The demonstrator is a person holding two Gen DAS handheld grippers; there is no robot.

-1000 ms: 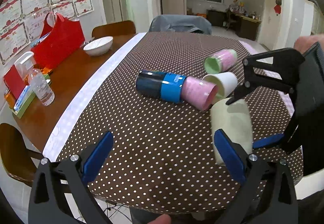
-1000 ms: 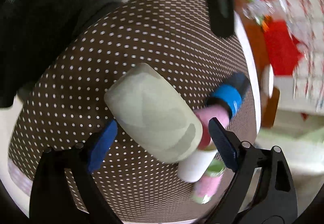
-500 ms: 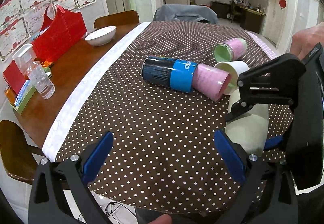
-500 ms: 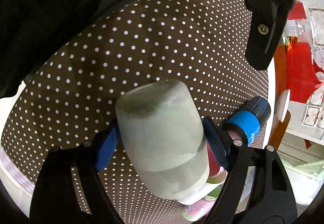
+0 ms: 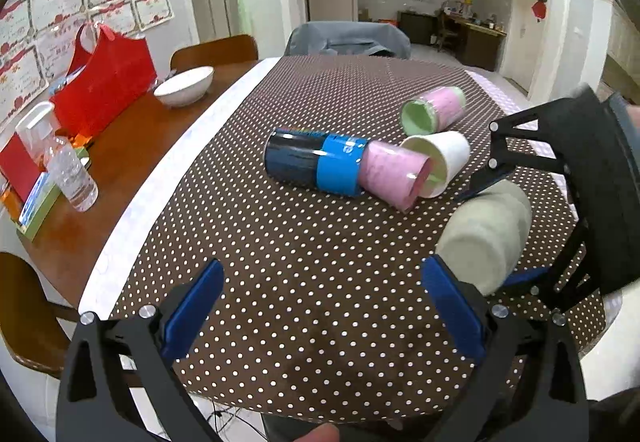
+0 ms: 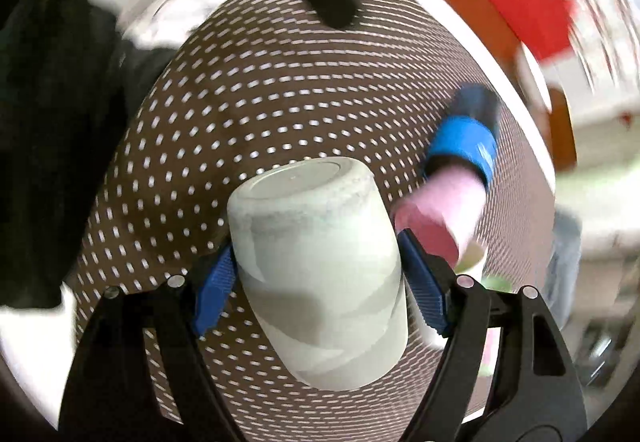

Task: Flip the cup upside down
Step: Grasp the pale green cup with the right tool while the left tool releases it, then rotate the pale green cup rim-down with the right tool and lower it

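My right gripper (image 6: 318, 282) is shut on a pale green cup (image 6: 320, 254), its blue pads pressed on both sides. The cup's flat base faces away from the camera. In the left wrist view the same cup (image 5: 486, 232) hangs tilted above the dotted tablecloth (image 5: 280, 242) at the right, held by the right gripper (image 5: 492, 230). My left gripper (image 5: 320, 306) is open and empty near the table's front edge. The right wrist view is blurred by motion.
Other cups lie on their sides mid-table: a dark cup with a blue band (image 5: 316, 162), a pink cup (image 5: 394, 174), a white cup (image 5: 438, 160), a pink-and-green cup (image 5: 434, 110). A white bowl (image 5: 184, 86), red bag (image 5: 104, 78) and bottle (image 5: 68, 170) stand at the left.
The right gripper has closed on the pale green cup, lifted it off the cloth and turned it. The left gripper has stayed open in place.
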